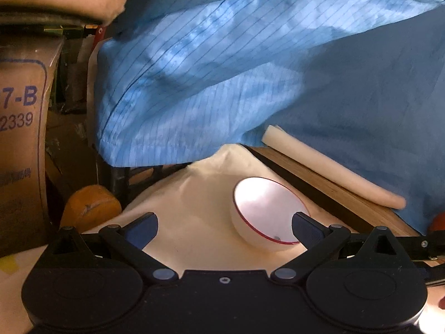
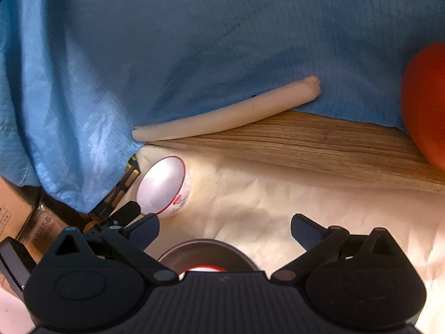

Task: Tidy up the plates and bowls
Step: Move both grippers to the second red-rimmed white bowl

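- At two o'clock of the left claw [image 1: 224, 226], a white bowl [image 1: 264, 208] is seen on the bench [image 1: 194, 194], its rim touching the right finger.
- Both claws are spread wide, nothing gripped.
- At ten o'clock of the right claw [image 2: 224, 229] the same bowl [image 2: 164, 185] is seen.

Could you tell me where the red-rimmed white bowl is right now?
The bowl sits on the cream cloth, just ahead of the left gripper, near its right jaw.

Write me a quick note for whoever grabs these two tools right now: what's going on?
Left tool: open, empty, its right finger at the rim of the white red-rimmed bowl.
Right tool: open, empty, above a dark plate carrying something red-rimmed, mostly hidden.
The bowl stands alone on the cream cloth, near the wooden ledge.
Left: grasp the bowl; probably stack it with the plate.
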Tool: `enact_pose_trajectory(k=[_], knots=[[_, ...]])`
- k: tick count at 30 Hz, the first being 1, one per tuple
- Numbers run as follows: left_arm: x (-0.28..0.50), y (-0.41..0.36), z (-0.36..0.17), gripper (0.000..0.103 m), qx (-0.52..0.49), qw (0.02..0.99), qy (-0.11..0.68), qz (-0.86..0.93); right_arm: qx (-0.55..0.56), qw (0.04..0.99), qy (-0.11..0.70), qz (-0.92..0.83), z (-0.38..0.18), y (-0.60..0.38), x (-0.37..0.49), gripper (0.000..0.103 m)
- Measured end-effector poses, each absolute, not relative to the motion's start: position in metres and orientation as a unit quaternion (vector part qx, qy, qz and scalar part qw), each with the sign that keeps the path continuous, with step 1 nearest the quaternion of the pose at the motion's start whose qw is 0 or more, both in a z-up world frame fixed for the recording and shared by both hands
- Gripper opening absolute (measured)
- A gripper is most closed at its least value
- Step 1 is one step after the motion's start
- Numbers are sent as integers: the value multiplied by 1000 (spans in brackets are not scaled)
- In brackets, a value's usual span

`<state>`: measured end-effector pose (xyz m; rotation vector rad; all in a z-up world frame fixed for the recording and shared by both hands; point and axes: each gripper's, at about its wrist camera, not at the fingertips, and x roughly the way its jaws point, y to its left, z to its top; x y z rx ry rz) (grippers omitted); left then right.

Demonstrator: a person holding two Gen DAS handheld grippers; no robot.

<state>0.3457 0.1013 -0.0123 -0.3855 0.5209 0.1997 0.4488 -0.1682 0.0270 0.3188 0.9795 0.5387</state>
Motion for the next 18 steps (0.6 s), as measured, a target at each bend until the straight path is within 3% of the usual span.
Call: enact_pose_trajectory(k=[18], knots=[[337,96,-18,101,-193,957,211,55,134,849,455,236,32,-130,460,102]])
